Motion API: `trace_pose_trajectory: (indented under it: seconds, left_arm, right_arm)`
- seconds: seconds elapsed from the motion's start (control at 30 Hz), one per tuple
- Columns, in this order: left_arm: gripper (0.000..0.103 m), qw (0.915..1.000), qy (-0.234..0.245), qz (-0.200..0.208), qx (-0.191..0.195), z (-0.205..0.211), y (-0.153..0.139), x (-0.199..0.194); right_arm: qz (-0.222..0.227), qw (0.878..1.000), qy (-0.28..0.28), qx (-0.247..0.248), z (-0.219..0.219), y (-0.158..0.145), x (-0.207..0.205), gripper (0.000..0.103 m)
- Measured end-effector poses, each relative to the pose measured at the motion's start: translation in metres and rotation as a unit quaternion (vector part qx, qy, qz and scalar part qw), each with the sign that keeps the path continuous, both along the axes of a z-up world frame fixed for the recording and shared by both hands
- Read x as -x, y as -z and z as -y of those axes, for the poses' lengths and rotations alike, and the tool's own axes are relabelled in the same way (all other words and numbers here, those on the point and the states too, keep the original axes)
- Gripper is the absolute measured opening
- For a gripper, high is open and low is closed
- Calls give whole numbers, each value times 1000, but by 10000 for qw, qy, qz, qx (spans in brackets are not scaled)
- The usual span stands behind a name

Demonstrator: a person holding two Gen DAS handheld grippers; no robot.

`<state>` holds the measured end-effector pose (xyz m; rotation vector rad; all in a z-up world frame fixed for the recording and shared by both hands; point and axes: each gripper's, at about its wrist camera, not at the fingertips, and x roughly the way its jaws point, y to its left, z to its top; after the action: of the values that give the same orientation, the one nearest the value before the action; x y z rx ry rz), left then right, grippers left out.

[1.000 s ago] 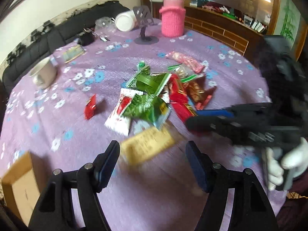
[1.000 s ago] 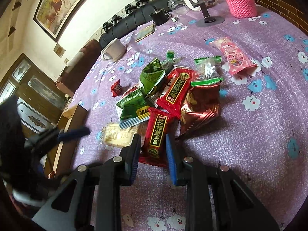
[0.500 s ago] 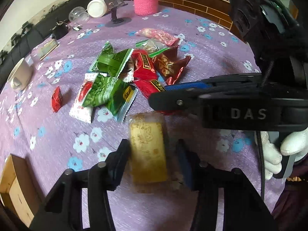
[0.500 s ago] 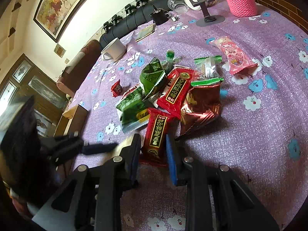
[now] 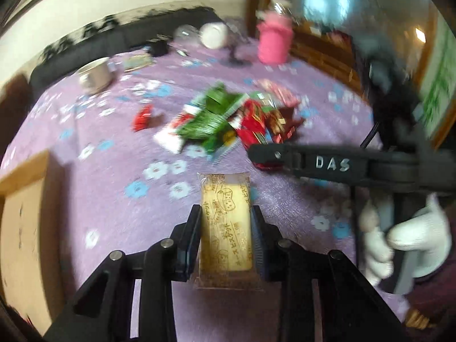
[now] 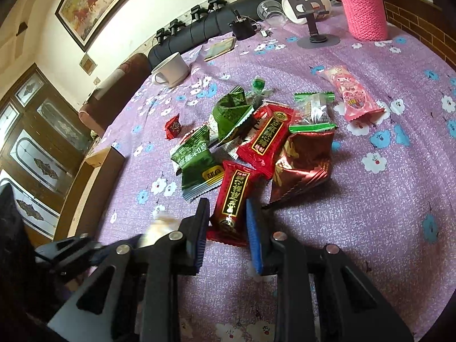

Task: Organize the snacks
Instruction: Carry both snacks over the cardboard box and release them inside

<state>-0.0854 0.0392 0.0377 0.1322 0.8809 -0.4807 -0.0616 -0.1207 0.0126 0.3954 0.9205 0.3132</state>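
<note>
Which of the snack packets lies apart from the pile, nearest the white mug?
The small red candy packet: it lies alone on the purple tablecloth, between pile and white mug.

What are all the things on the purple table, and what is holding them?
Yellow biscuit packet: one, tan-yellow, between the left gripper's fingers.
Red bar packet: one, red with gold print, between the right gripper's fingers.
Snack pile: several packets, green, red and clear, mid-table.
Pink packet: one, right of the pile.
Small red sweet: one, left of the pile.
Mug: one, white, far left.
Knitted cover: one, pink, far edge.
Phone stand: one, grey, far edge.
Cardboard box: one, brown, left edge.
Tablecloth: purple, flowered.
Left gripper: closing on the biscuit packet.
Right gripper: on the red bar.
Gloved hand: white.
</note>
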Motion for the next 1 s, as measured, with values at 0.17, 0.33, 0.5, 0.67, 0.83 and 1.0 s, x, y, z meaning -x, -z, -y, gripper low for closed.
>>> trace_pose_trajectory:
  seconds: [0.17, 0.33, 0.5, 0.67, 0.83, 1.0]
  left_arm:
    - [33, 9962, -509, 228, 663, -57, -27, 24]
    - [33, 9853, -1314, 453, 998, -132, -45, 45]
    - [33, 9638, -2311, 427, 1262, -219, -43, 60]
    - [33, 9453, -2948, 215, 1376, -276, -30, 56]
    - [33, 9382, -3272, -6, 1124, -297, -19, 48]
    - [34, 9345, -3339, -107, 1234, -309, -9, 54]
  right_arm:
    - [272, 9996, -55, 28, -3, -8, 8, 24]
    - [379, 9984, -294, -306, -11, -20, 28, 24]
    - [289, 9935, -821, -740, -41, -35, 45, 24]
    - [159, 9830, -1477, -1077, -93, -55, 43, 24]
    - [55, 9721, -2151, -929, -166, -66, 40, 24]
    - [-93, 9607, -2706, -617, -236, -59, 39, 24]
